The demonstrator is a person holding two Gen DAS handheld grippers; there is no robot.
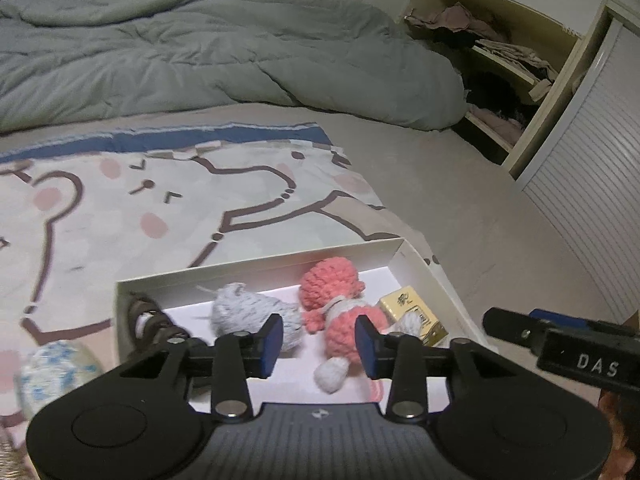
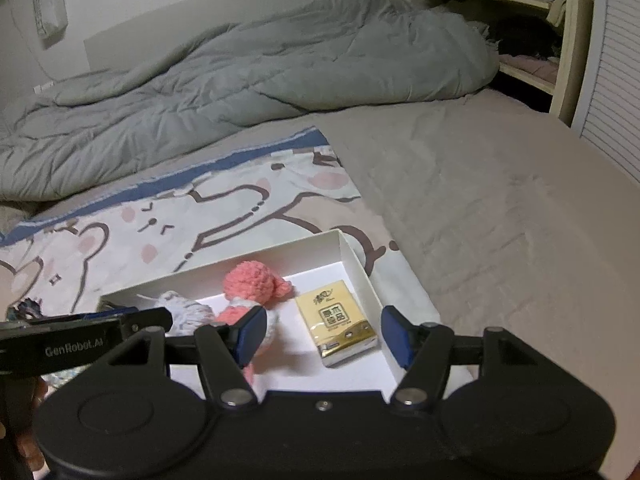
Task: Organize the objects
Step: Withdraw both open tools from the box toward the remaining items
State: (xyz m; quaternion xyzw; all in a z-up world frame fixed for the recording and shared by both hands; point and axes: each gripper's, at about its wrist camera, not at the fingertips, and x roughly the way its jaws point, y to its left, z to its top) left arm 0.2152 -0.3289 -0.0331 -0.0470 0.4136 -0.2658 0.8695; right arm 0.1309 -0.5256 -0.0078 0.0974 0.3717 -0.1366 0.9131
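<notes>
Both my jaws stand open and empty above the white box, where the pink knitted doll lies lengthwise under my left gripper and the tissue pack under my right gripper.

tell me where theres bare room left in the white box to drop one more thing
The white cardboard box has bare floor in its far right corner, behind the yellow tissue pack and right of the pink crocheted doll. A near strip before the pack is also clear. The left half is crowded: grey-white yarn ball, dark coiled item.
</notes>
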